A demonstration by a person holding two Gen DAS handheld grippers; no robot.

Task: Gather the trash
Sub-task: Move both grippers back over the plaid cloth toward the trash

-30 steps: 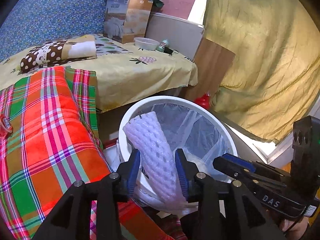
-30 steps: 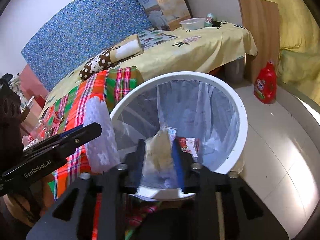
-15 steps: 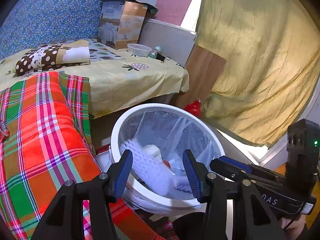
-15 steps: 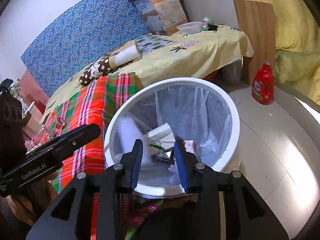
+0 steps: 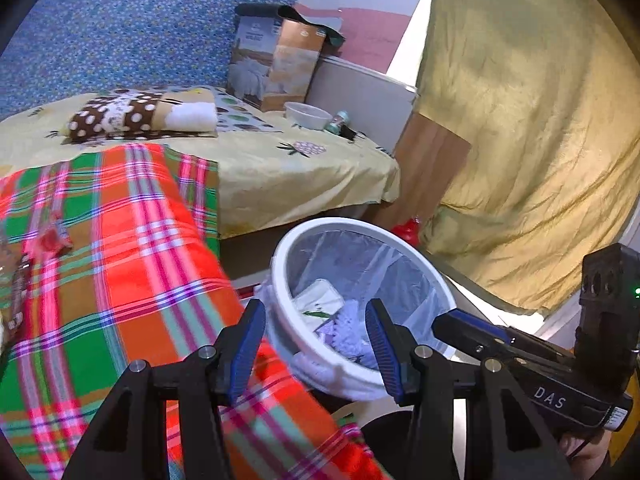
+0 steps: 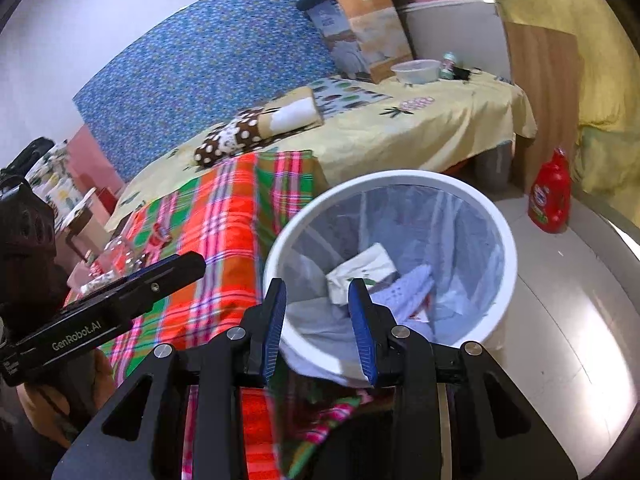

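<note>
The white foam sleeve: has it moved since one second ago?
Yes. The white foam sleeve was between the left claw's fingers above the bin's rim; now it lies down inside the bin.

I am in a home bedroom: a bed [image 6: 420, 128] under a yellow printed sheet runs along a blue patterned headboard [image 6: 208, 80], with a folded polka-dot pillow [image 6: 256, 130] and a bedding package [image 6: 364, 28] on it. A bright plaid blanket [image 5: 120, 264] covers the near end. A lined white waste bin [image 6: 502, 240] stands on the tiled floor [image 6: 560, 320] just beside the bed, a red detergent bottle [image 6: 550, 196] near a draped yellow curtain [image 5: 520, 120].
</note>
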